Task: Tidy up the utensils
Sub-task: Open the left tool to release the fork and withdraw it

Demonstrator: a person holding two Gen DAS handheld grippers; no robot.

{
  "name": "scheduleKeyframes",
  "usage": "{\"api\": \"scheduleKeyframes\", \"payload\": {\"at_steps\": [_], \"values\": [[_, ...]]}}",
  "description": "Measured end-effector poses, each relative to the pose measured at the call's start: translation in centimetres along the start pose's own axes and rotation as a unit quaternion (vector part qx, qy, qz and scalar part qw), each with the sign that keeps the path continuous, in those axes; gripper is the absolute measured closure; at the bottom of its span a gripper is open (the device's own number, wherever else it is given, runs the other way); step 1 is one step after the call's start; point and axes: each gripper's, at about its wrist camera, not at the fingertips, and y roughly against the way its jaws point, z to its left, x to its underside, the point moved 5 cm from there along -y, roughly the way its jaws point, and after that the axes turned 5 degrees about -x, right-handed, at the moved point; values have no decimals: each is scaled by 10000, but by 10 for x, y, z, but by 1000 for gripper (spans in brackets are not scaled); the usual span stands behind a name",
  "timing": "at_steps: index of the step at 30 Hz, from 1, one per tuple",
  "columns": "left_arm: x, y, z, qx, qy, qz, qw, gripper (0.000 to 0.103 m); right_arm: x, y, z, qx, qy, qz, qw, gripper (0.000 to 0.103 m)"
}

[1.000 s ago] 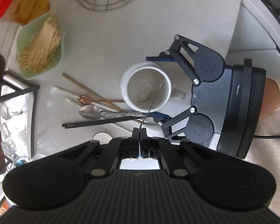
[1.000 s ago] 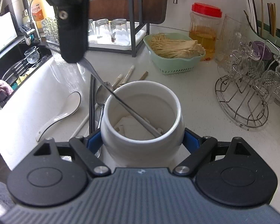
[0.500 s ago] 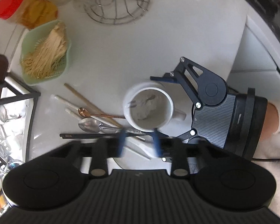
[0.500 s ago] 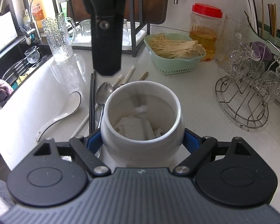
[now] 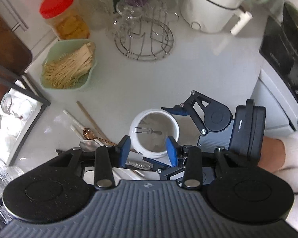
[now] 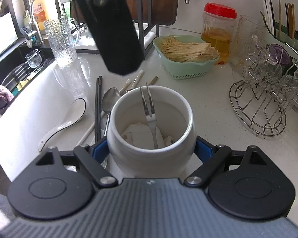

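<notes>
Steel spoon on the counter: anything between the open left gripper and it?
Nothing visible. The steel spoon lies exposed left of the white jar, beside the black chopsticks. The left gripper hangs open and empty above it.

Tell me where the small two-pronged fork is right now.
The fork stands inside the white ceramic jar, prongs up and leaning on its far rim, with the right gripper clamped around the jar.

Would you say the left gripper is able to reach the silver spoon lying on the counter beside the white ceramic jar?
Probably yes: the left gripper is open and empty above the silver spoon, which lies uncovered left of the white ceramic jar, black chopsticks close alongside.
</notes>
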Motion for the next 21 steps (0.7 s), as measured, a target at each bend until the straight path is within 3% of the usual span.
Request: {"api": "scheduleKeyframes", "payload": {"at_steps": [8, 14, 21], "values": [[35, 14, 16, -172, 696, -755, 9946, 58, 1, 0, -1, 33, -73, -35, 10000, 12], [71, 19, 40, -402, 1393, -1315, 9807, 58, 1, 1, -1, 68, -115, -50, 9999, 12], [124, -6, 55, -458, 2130, -1485, 9646, 58, 0, 1, -1, 140, -204, -8, 9997, 12]]}}
